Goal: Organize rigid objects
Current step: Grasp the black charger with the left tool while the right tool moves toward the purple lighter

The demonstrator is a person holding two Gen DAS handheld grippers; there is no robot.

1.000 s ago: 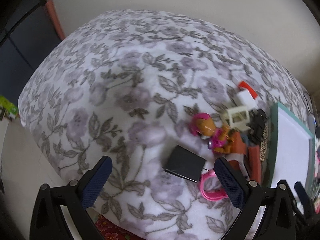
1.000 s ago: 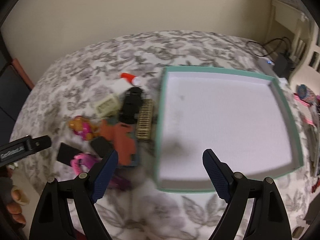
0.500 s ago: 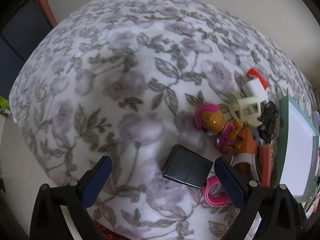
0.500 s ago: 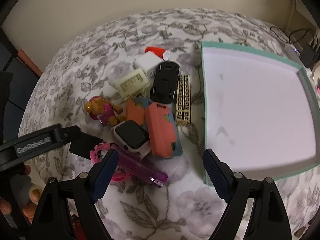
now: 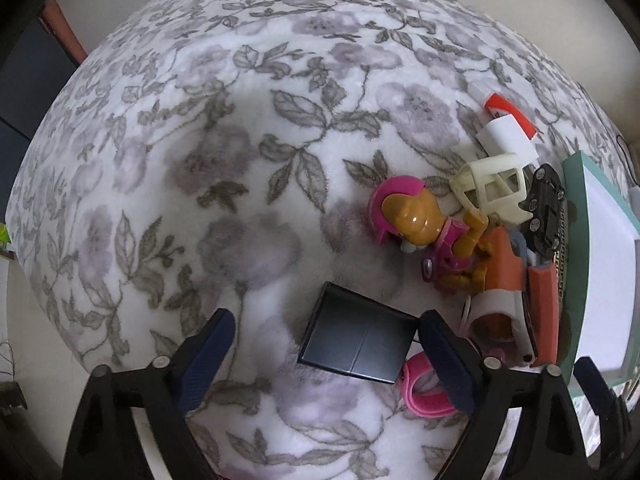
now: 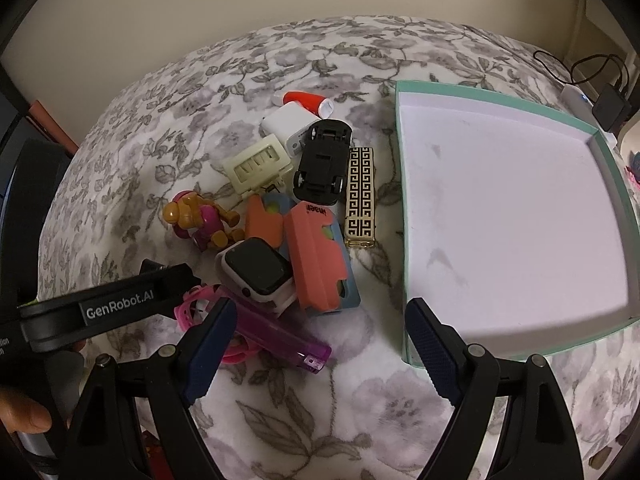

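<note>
Black square tile (image 5: pixel 358 338) lies flat on the floral blanket (image 5: pixel 200 160), at the pile's outer edge, directly ahead between the spread fingers of the left gripper (image 5: pixel 326 354). Right gripper (image 6: pixel 320 344), also spread and empty, hovers nearer the teal tray (image 6: pixel 404 208).

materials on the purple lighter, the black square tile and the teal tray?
Purple lighter: translucent plastic body, the blanket's tone showing through, apparently metal head.
Black square tile: hard and glossy, probably glass or plastic; it reflects light and has a thin centre seam.
Teal tray: likely cardboard; matte, thin walls, scuffed white lining.
</note>
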